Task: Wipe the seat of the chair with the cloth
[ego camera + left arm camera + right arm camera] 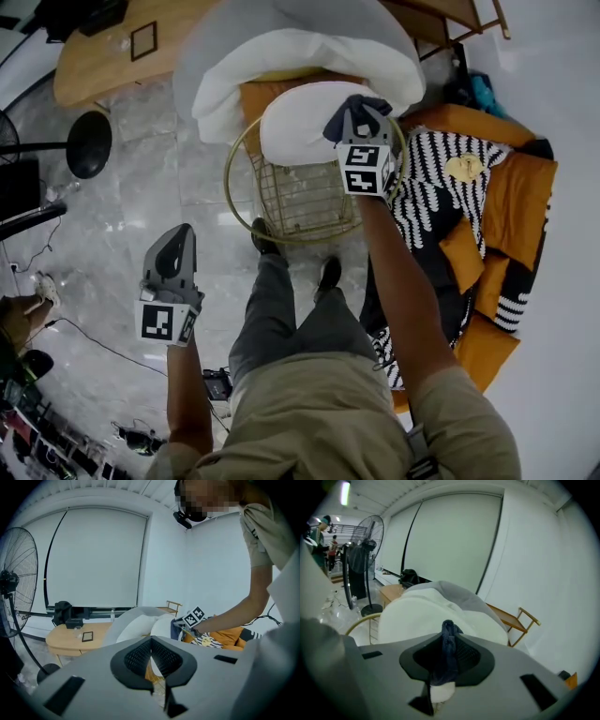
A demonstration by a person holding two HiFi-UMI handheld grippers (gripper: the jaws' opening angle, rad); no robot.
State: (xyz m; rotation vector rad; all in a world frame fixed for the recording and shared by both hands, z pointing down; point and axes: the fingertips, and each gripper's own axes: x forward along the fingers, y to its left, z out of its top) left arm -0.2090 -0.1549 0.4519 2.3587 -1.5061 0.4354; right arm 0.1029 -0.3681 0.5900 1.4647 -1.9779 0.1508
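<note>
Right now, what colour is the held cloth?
The cloth is dark blue; clearest in right gripper view.

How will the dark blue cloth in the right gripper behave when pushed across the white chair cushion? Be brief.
Probably floppy: the dark blue cloth bunches and droops between the right gripper's shut jaws. Likely light, since that pinch alone holds it. On the white cushion it may fold rather than slide.

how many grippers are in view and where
2. The left gripper is shut and empty over the floor; the right gripper holds the cloth at the chair's white seat cushion.
</note>
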